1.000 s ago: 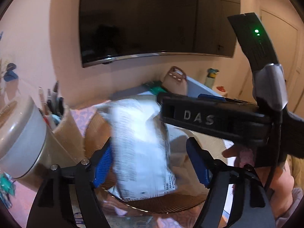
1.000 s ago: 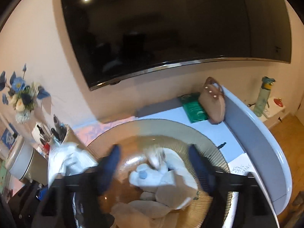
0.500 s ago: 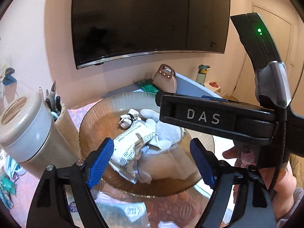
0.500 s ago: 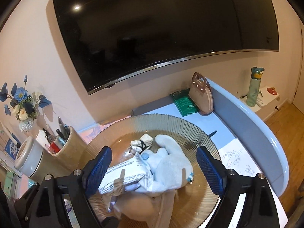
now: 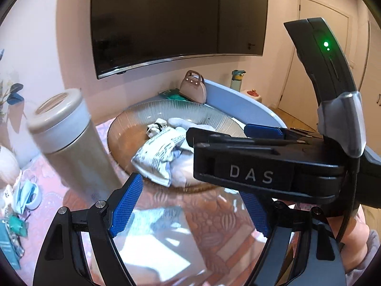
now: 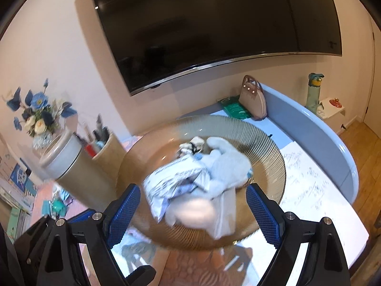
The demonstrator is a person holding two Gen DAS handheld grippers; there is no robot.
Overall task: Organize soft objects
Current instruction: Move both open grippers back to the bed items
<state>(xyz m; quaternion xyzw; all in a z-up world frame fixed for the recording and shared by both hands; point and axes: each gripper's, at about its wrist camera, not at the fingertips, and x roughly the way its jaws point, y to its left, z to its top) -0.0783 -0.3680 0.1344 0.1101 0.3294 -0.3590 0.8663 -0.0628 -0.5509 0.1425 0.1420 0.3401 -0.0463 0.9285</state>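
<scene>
Left gripper (image 5: 190, 209): I see its blue pads spread wide with nothing between them; it hangs over the near part of the tabletop (image 5: 214, 226), just short of the bowl's near rim.
Right gripper (image 6: 193, 212): its pads are spread wide too, empty; from my view they frame the near rim of the bowl, with the heap of soft things just beyond the tips.
Glass bowl (image 6: 262, 143): wide, ribbed, amber-tinted; it sits in the middle of the tabletop and holds all the soft things I can make out.
Printed packet (image 6: 176, 176): white, crumpled pouch with dark print, lying on the left side of the bowl, overlapping the plush.
White plush toy (image 6: 228, 164): right of the packet, touching it, near the bowl's centre.
Small white bundle (image 6: 193, 144): toward the bowl's far side, just beyond the packet; I cannot tell what it is.
Pale cloth (image 6: 223, 217): at the bowl's near side, under the plush, blurred.
Lidded canister (image 5: 71, 143): stands beside the bowl's left rim.
Pen holder (image 6: 107, 147): behind the canister near the left edge, pens upright in it.
Face masks (image 5: 26, 193): loose at the left edge of the tabletop.
</scene>
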